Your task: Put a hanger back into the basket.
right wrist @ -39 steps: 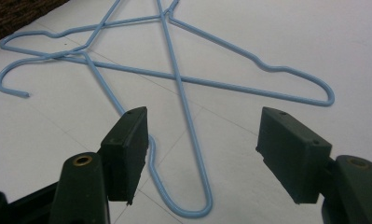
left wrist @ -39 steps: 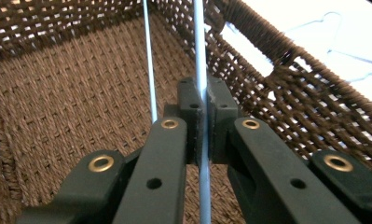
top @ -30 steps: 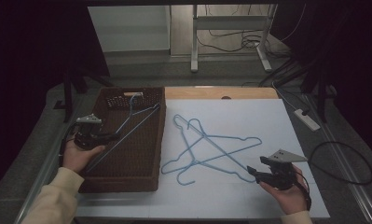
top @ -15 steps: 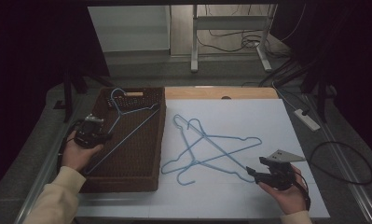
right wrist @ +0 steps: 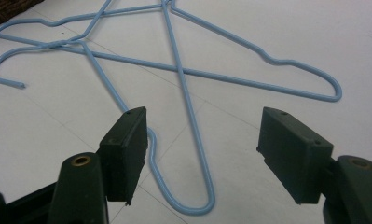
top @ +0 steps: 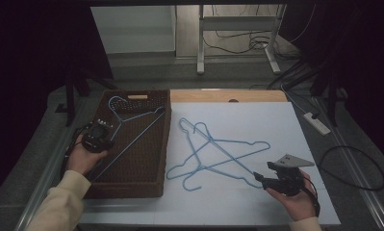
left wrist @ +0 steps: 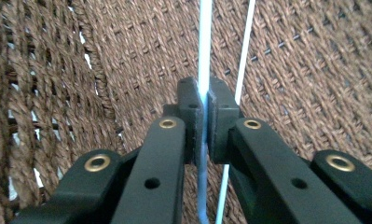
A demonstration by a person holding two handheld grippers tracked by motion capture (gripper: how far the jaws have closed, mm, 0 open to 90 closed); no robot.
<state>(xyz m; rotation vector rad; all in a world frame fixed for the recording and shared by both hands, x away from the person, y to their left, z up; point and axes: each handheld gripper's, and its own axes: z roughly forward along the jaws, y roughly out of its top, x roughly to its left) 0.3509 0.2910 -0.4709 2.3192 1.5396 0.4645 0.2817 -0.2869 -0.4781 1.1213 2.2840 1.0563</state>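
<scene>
The white table [top: 276, 120] carries a brown woven basket [top: 146, 163] at its left side and two light blue wire hangers [top: 228, 153] lying crossed on the bare surface to the right of it. A third blue hanger [top: 132, 126] lies inside the basket, its hook toward the far wall.

The left gripper [top: 97, 137] is positioned over the basket's left part. In the left gripper view, its jaws are clenched on the hanger's blue wire [left wrist: 203, 56], which runs straight up between the pads; a second, paler wire run [left wrist: 243, 60] passes just beside the right pad, outside the grip.

The right gripper [top: 271, 180] rests low at the near right of the table. Its jaws stand wide apart, grasping nothing. In the right gripper view, the rounded shoulder bend [right wrist: 193, 205] of one crossed hanger lies between the jaws, with the left pad [right wrist: 125, 149] just beside the wire.

Handling judgement: the hangers appear light, thin and stiff, with a smooth coating that is likely to slip or rotate in a flat-pad grip. A straight run of wire, taken square across the pads, probably holds best. Since the two table hangers overlap, lifting one is likely to drag the other; a hold away from the crossing point reduces that risk.
</scene>
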